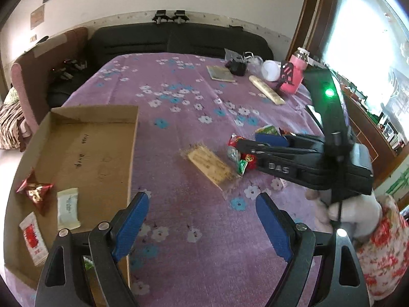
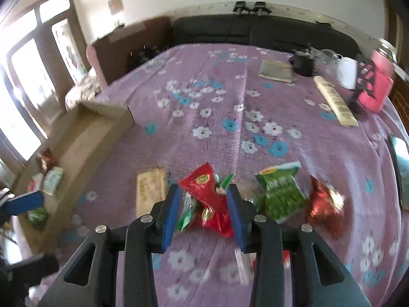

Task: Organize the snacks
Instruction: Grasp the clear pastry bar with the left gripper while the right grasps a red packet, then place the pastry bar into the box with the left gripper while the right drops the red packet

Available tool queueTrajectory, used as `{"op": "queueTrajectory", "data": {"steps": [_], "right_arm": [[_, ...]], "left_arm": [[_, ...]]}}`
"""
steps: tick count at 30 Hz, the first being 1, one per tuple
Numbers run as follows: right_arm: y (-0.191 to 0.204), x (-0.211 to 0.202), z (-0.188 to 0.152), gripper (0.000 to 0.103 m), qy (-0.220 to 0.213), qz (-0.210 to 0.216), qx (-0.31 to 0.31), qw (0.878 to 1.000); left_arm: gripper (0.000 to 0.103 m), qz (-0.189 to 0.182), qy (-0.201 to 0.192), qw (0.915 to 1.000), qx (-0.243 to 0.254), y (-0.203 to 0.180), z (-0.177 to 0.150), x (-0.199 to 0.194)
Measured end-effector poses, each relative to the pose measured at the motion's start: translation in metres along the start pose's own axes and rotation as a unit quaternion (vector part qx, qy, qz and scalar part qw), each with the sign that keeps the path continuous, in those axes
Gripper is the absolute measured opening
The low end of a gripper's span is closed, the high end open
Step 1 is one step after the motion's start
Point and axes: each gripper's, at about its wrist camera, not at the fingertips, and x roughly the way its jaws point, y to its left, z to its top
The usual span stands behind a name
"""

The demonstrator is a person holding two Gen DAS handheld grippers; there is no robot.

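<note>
A shallow cardboard tray [image 1: 84, 153] lies at the left and holds a red foil packet [image 1: 34, 192] and two white packets [image 1: 67, 208]. My left gripper [image 1: 202, 202] hangs open and empty over the purple cloth beside the tray. A tan bar packet [image 1: 211, 166] lies ahead of it. In the blurred right wrist view, my right gripper [image 2: 204, 204] is low over a snack pile, and the pads flank a red packet [image 2: 202, 184] without visibly pressing it. A green packet [image 2: 281, 192] and a red foil packet [image 2: 324, 202] lie to its right. The tray [image 2: 84, 138] is far left.
At the table's far right stand a pink bottle [image 1: 294, 76], a white cup [image 1: 271, 70], a black object [image 1: 236, 67], a long tan packet [image 1: 267, 89] and a booklet [image 1: 219, 73]. A black sofa [image 1: 179, 41] runs behind. A gloved hand [image 1: 352, 212] holds the right gripper.
</note>
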Motion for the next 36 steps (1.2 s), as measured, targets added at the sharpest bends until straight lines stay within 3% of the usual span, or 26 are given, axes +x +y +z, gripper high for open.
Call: {"op": "queueTrajectory", "data": {"steps": [4, 7, 13, 20, 23, 25, 29, 36], "right_arm": [[0.005, 0.01, -0.001, 0.038, 0.008, -0.015, -0.022, 1.0], [0.006, 0.014, 0.0, 0.018, 0.021, -0.004, -0.021, 1.0], [0.0, 0.006, -0.005, 0.017, 0.01, 0.001, 0.006, 1.0], [-0.033, -0.047, -0.031, 0.017, -0.043, 0.032, 0.091, 0.994], [-0.042, -0.06, -0.048, 0.017, -0.064, 0.037, 0.113, 0.991], [-0.047, -0.064, -0.056, 0.017, -0.075, 0.032, 0.119, 0.989], [-0.058, -0.065, -0.059, 0.017, -0.089, 0.035, 0.131, 0.987], [-0.06, -0.062, -0.067, 0.017, -0.088, 0.042, 0.134, 0.986]], "left_arm": [[0.088, 0.001, 0.01, 0.9999, 0.0, 0.002, 0.002, 0.012], [0.088, 0.0, 0.016, 0.9999, -0.001, 0.003, 0.004, 0.019], [0.088, 0.003, 0.028, 0.9996, 0.0, 0.0, 0.01, 0.036], [0.084, 0.001, 0.061, 0.998, -0.019, -0.002, 0.027, 0.077], [0.078, 0.006, 0.076, 0.9963, -0.042, 0.0, 0.037, 0.101], [0.065, 0.036, 0.07, 0.9966, -0.022, -0.007, 0.04, 0.114], [0.041, 0.036, 0.067, 0.997, 0.019, -0.023, 0.037, 0.111], [0.04, 0.04, 0.058, 0.997, 0.032, -0.032, 0.032, 0.112]]}}
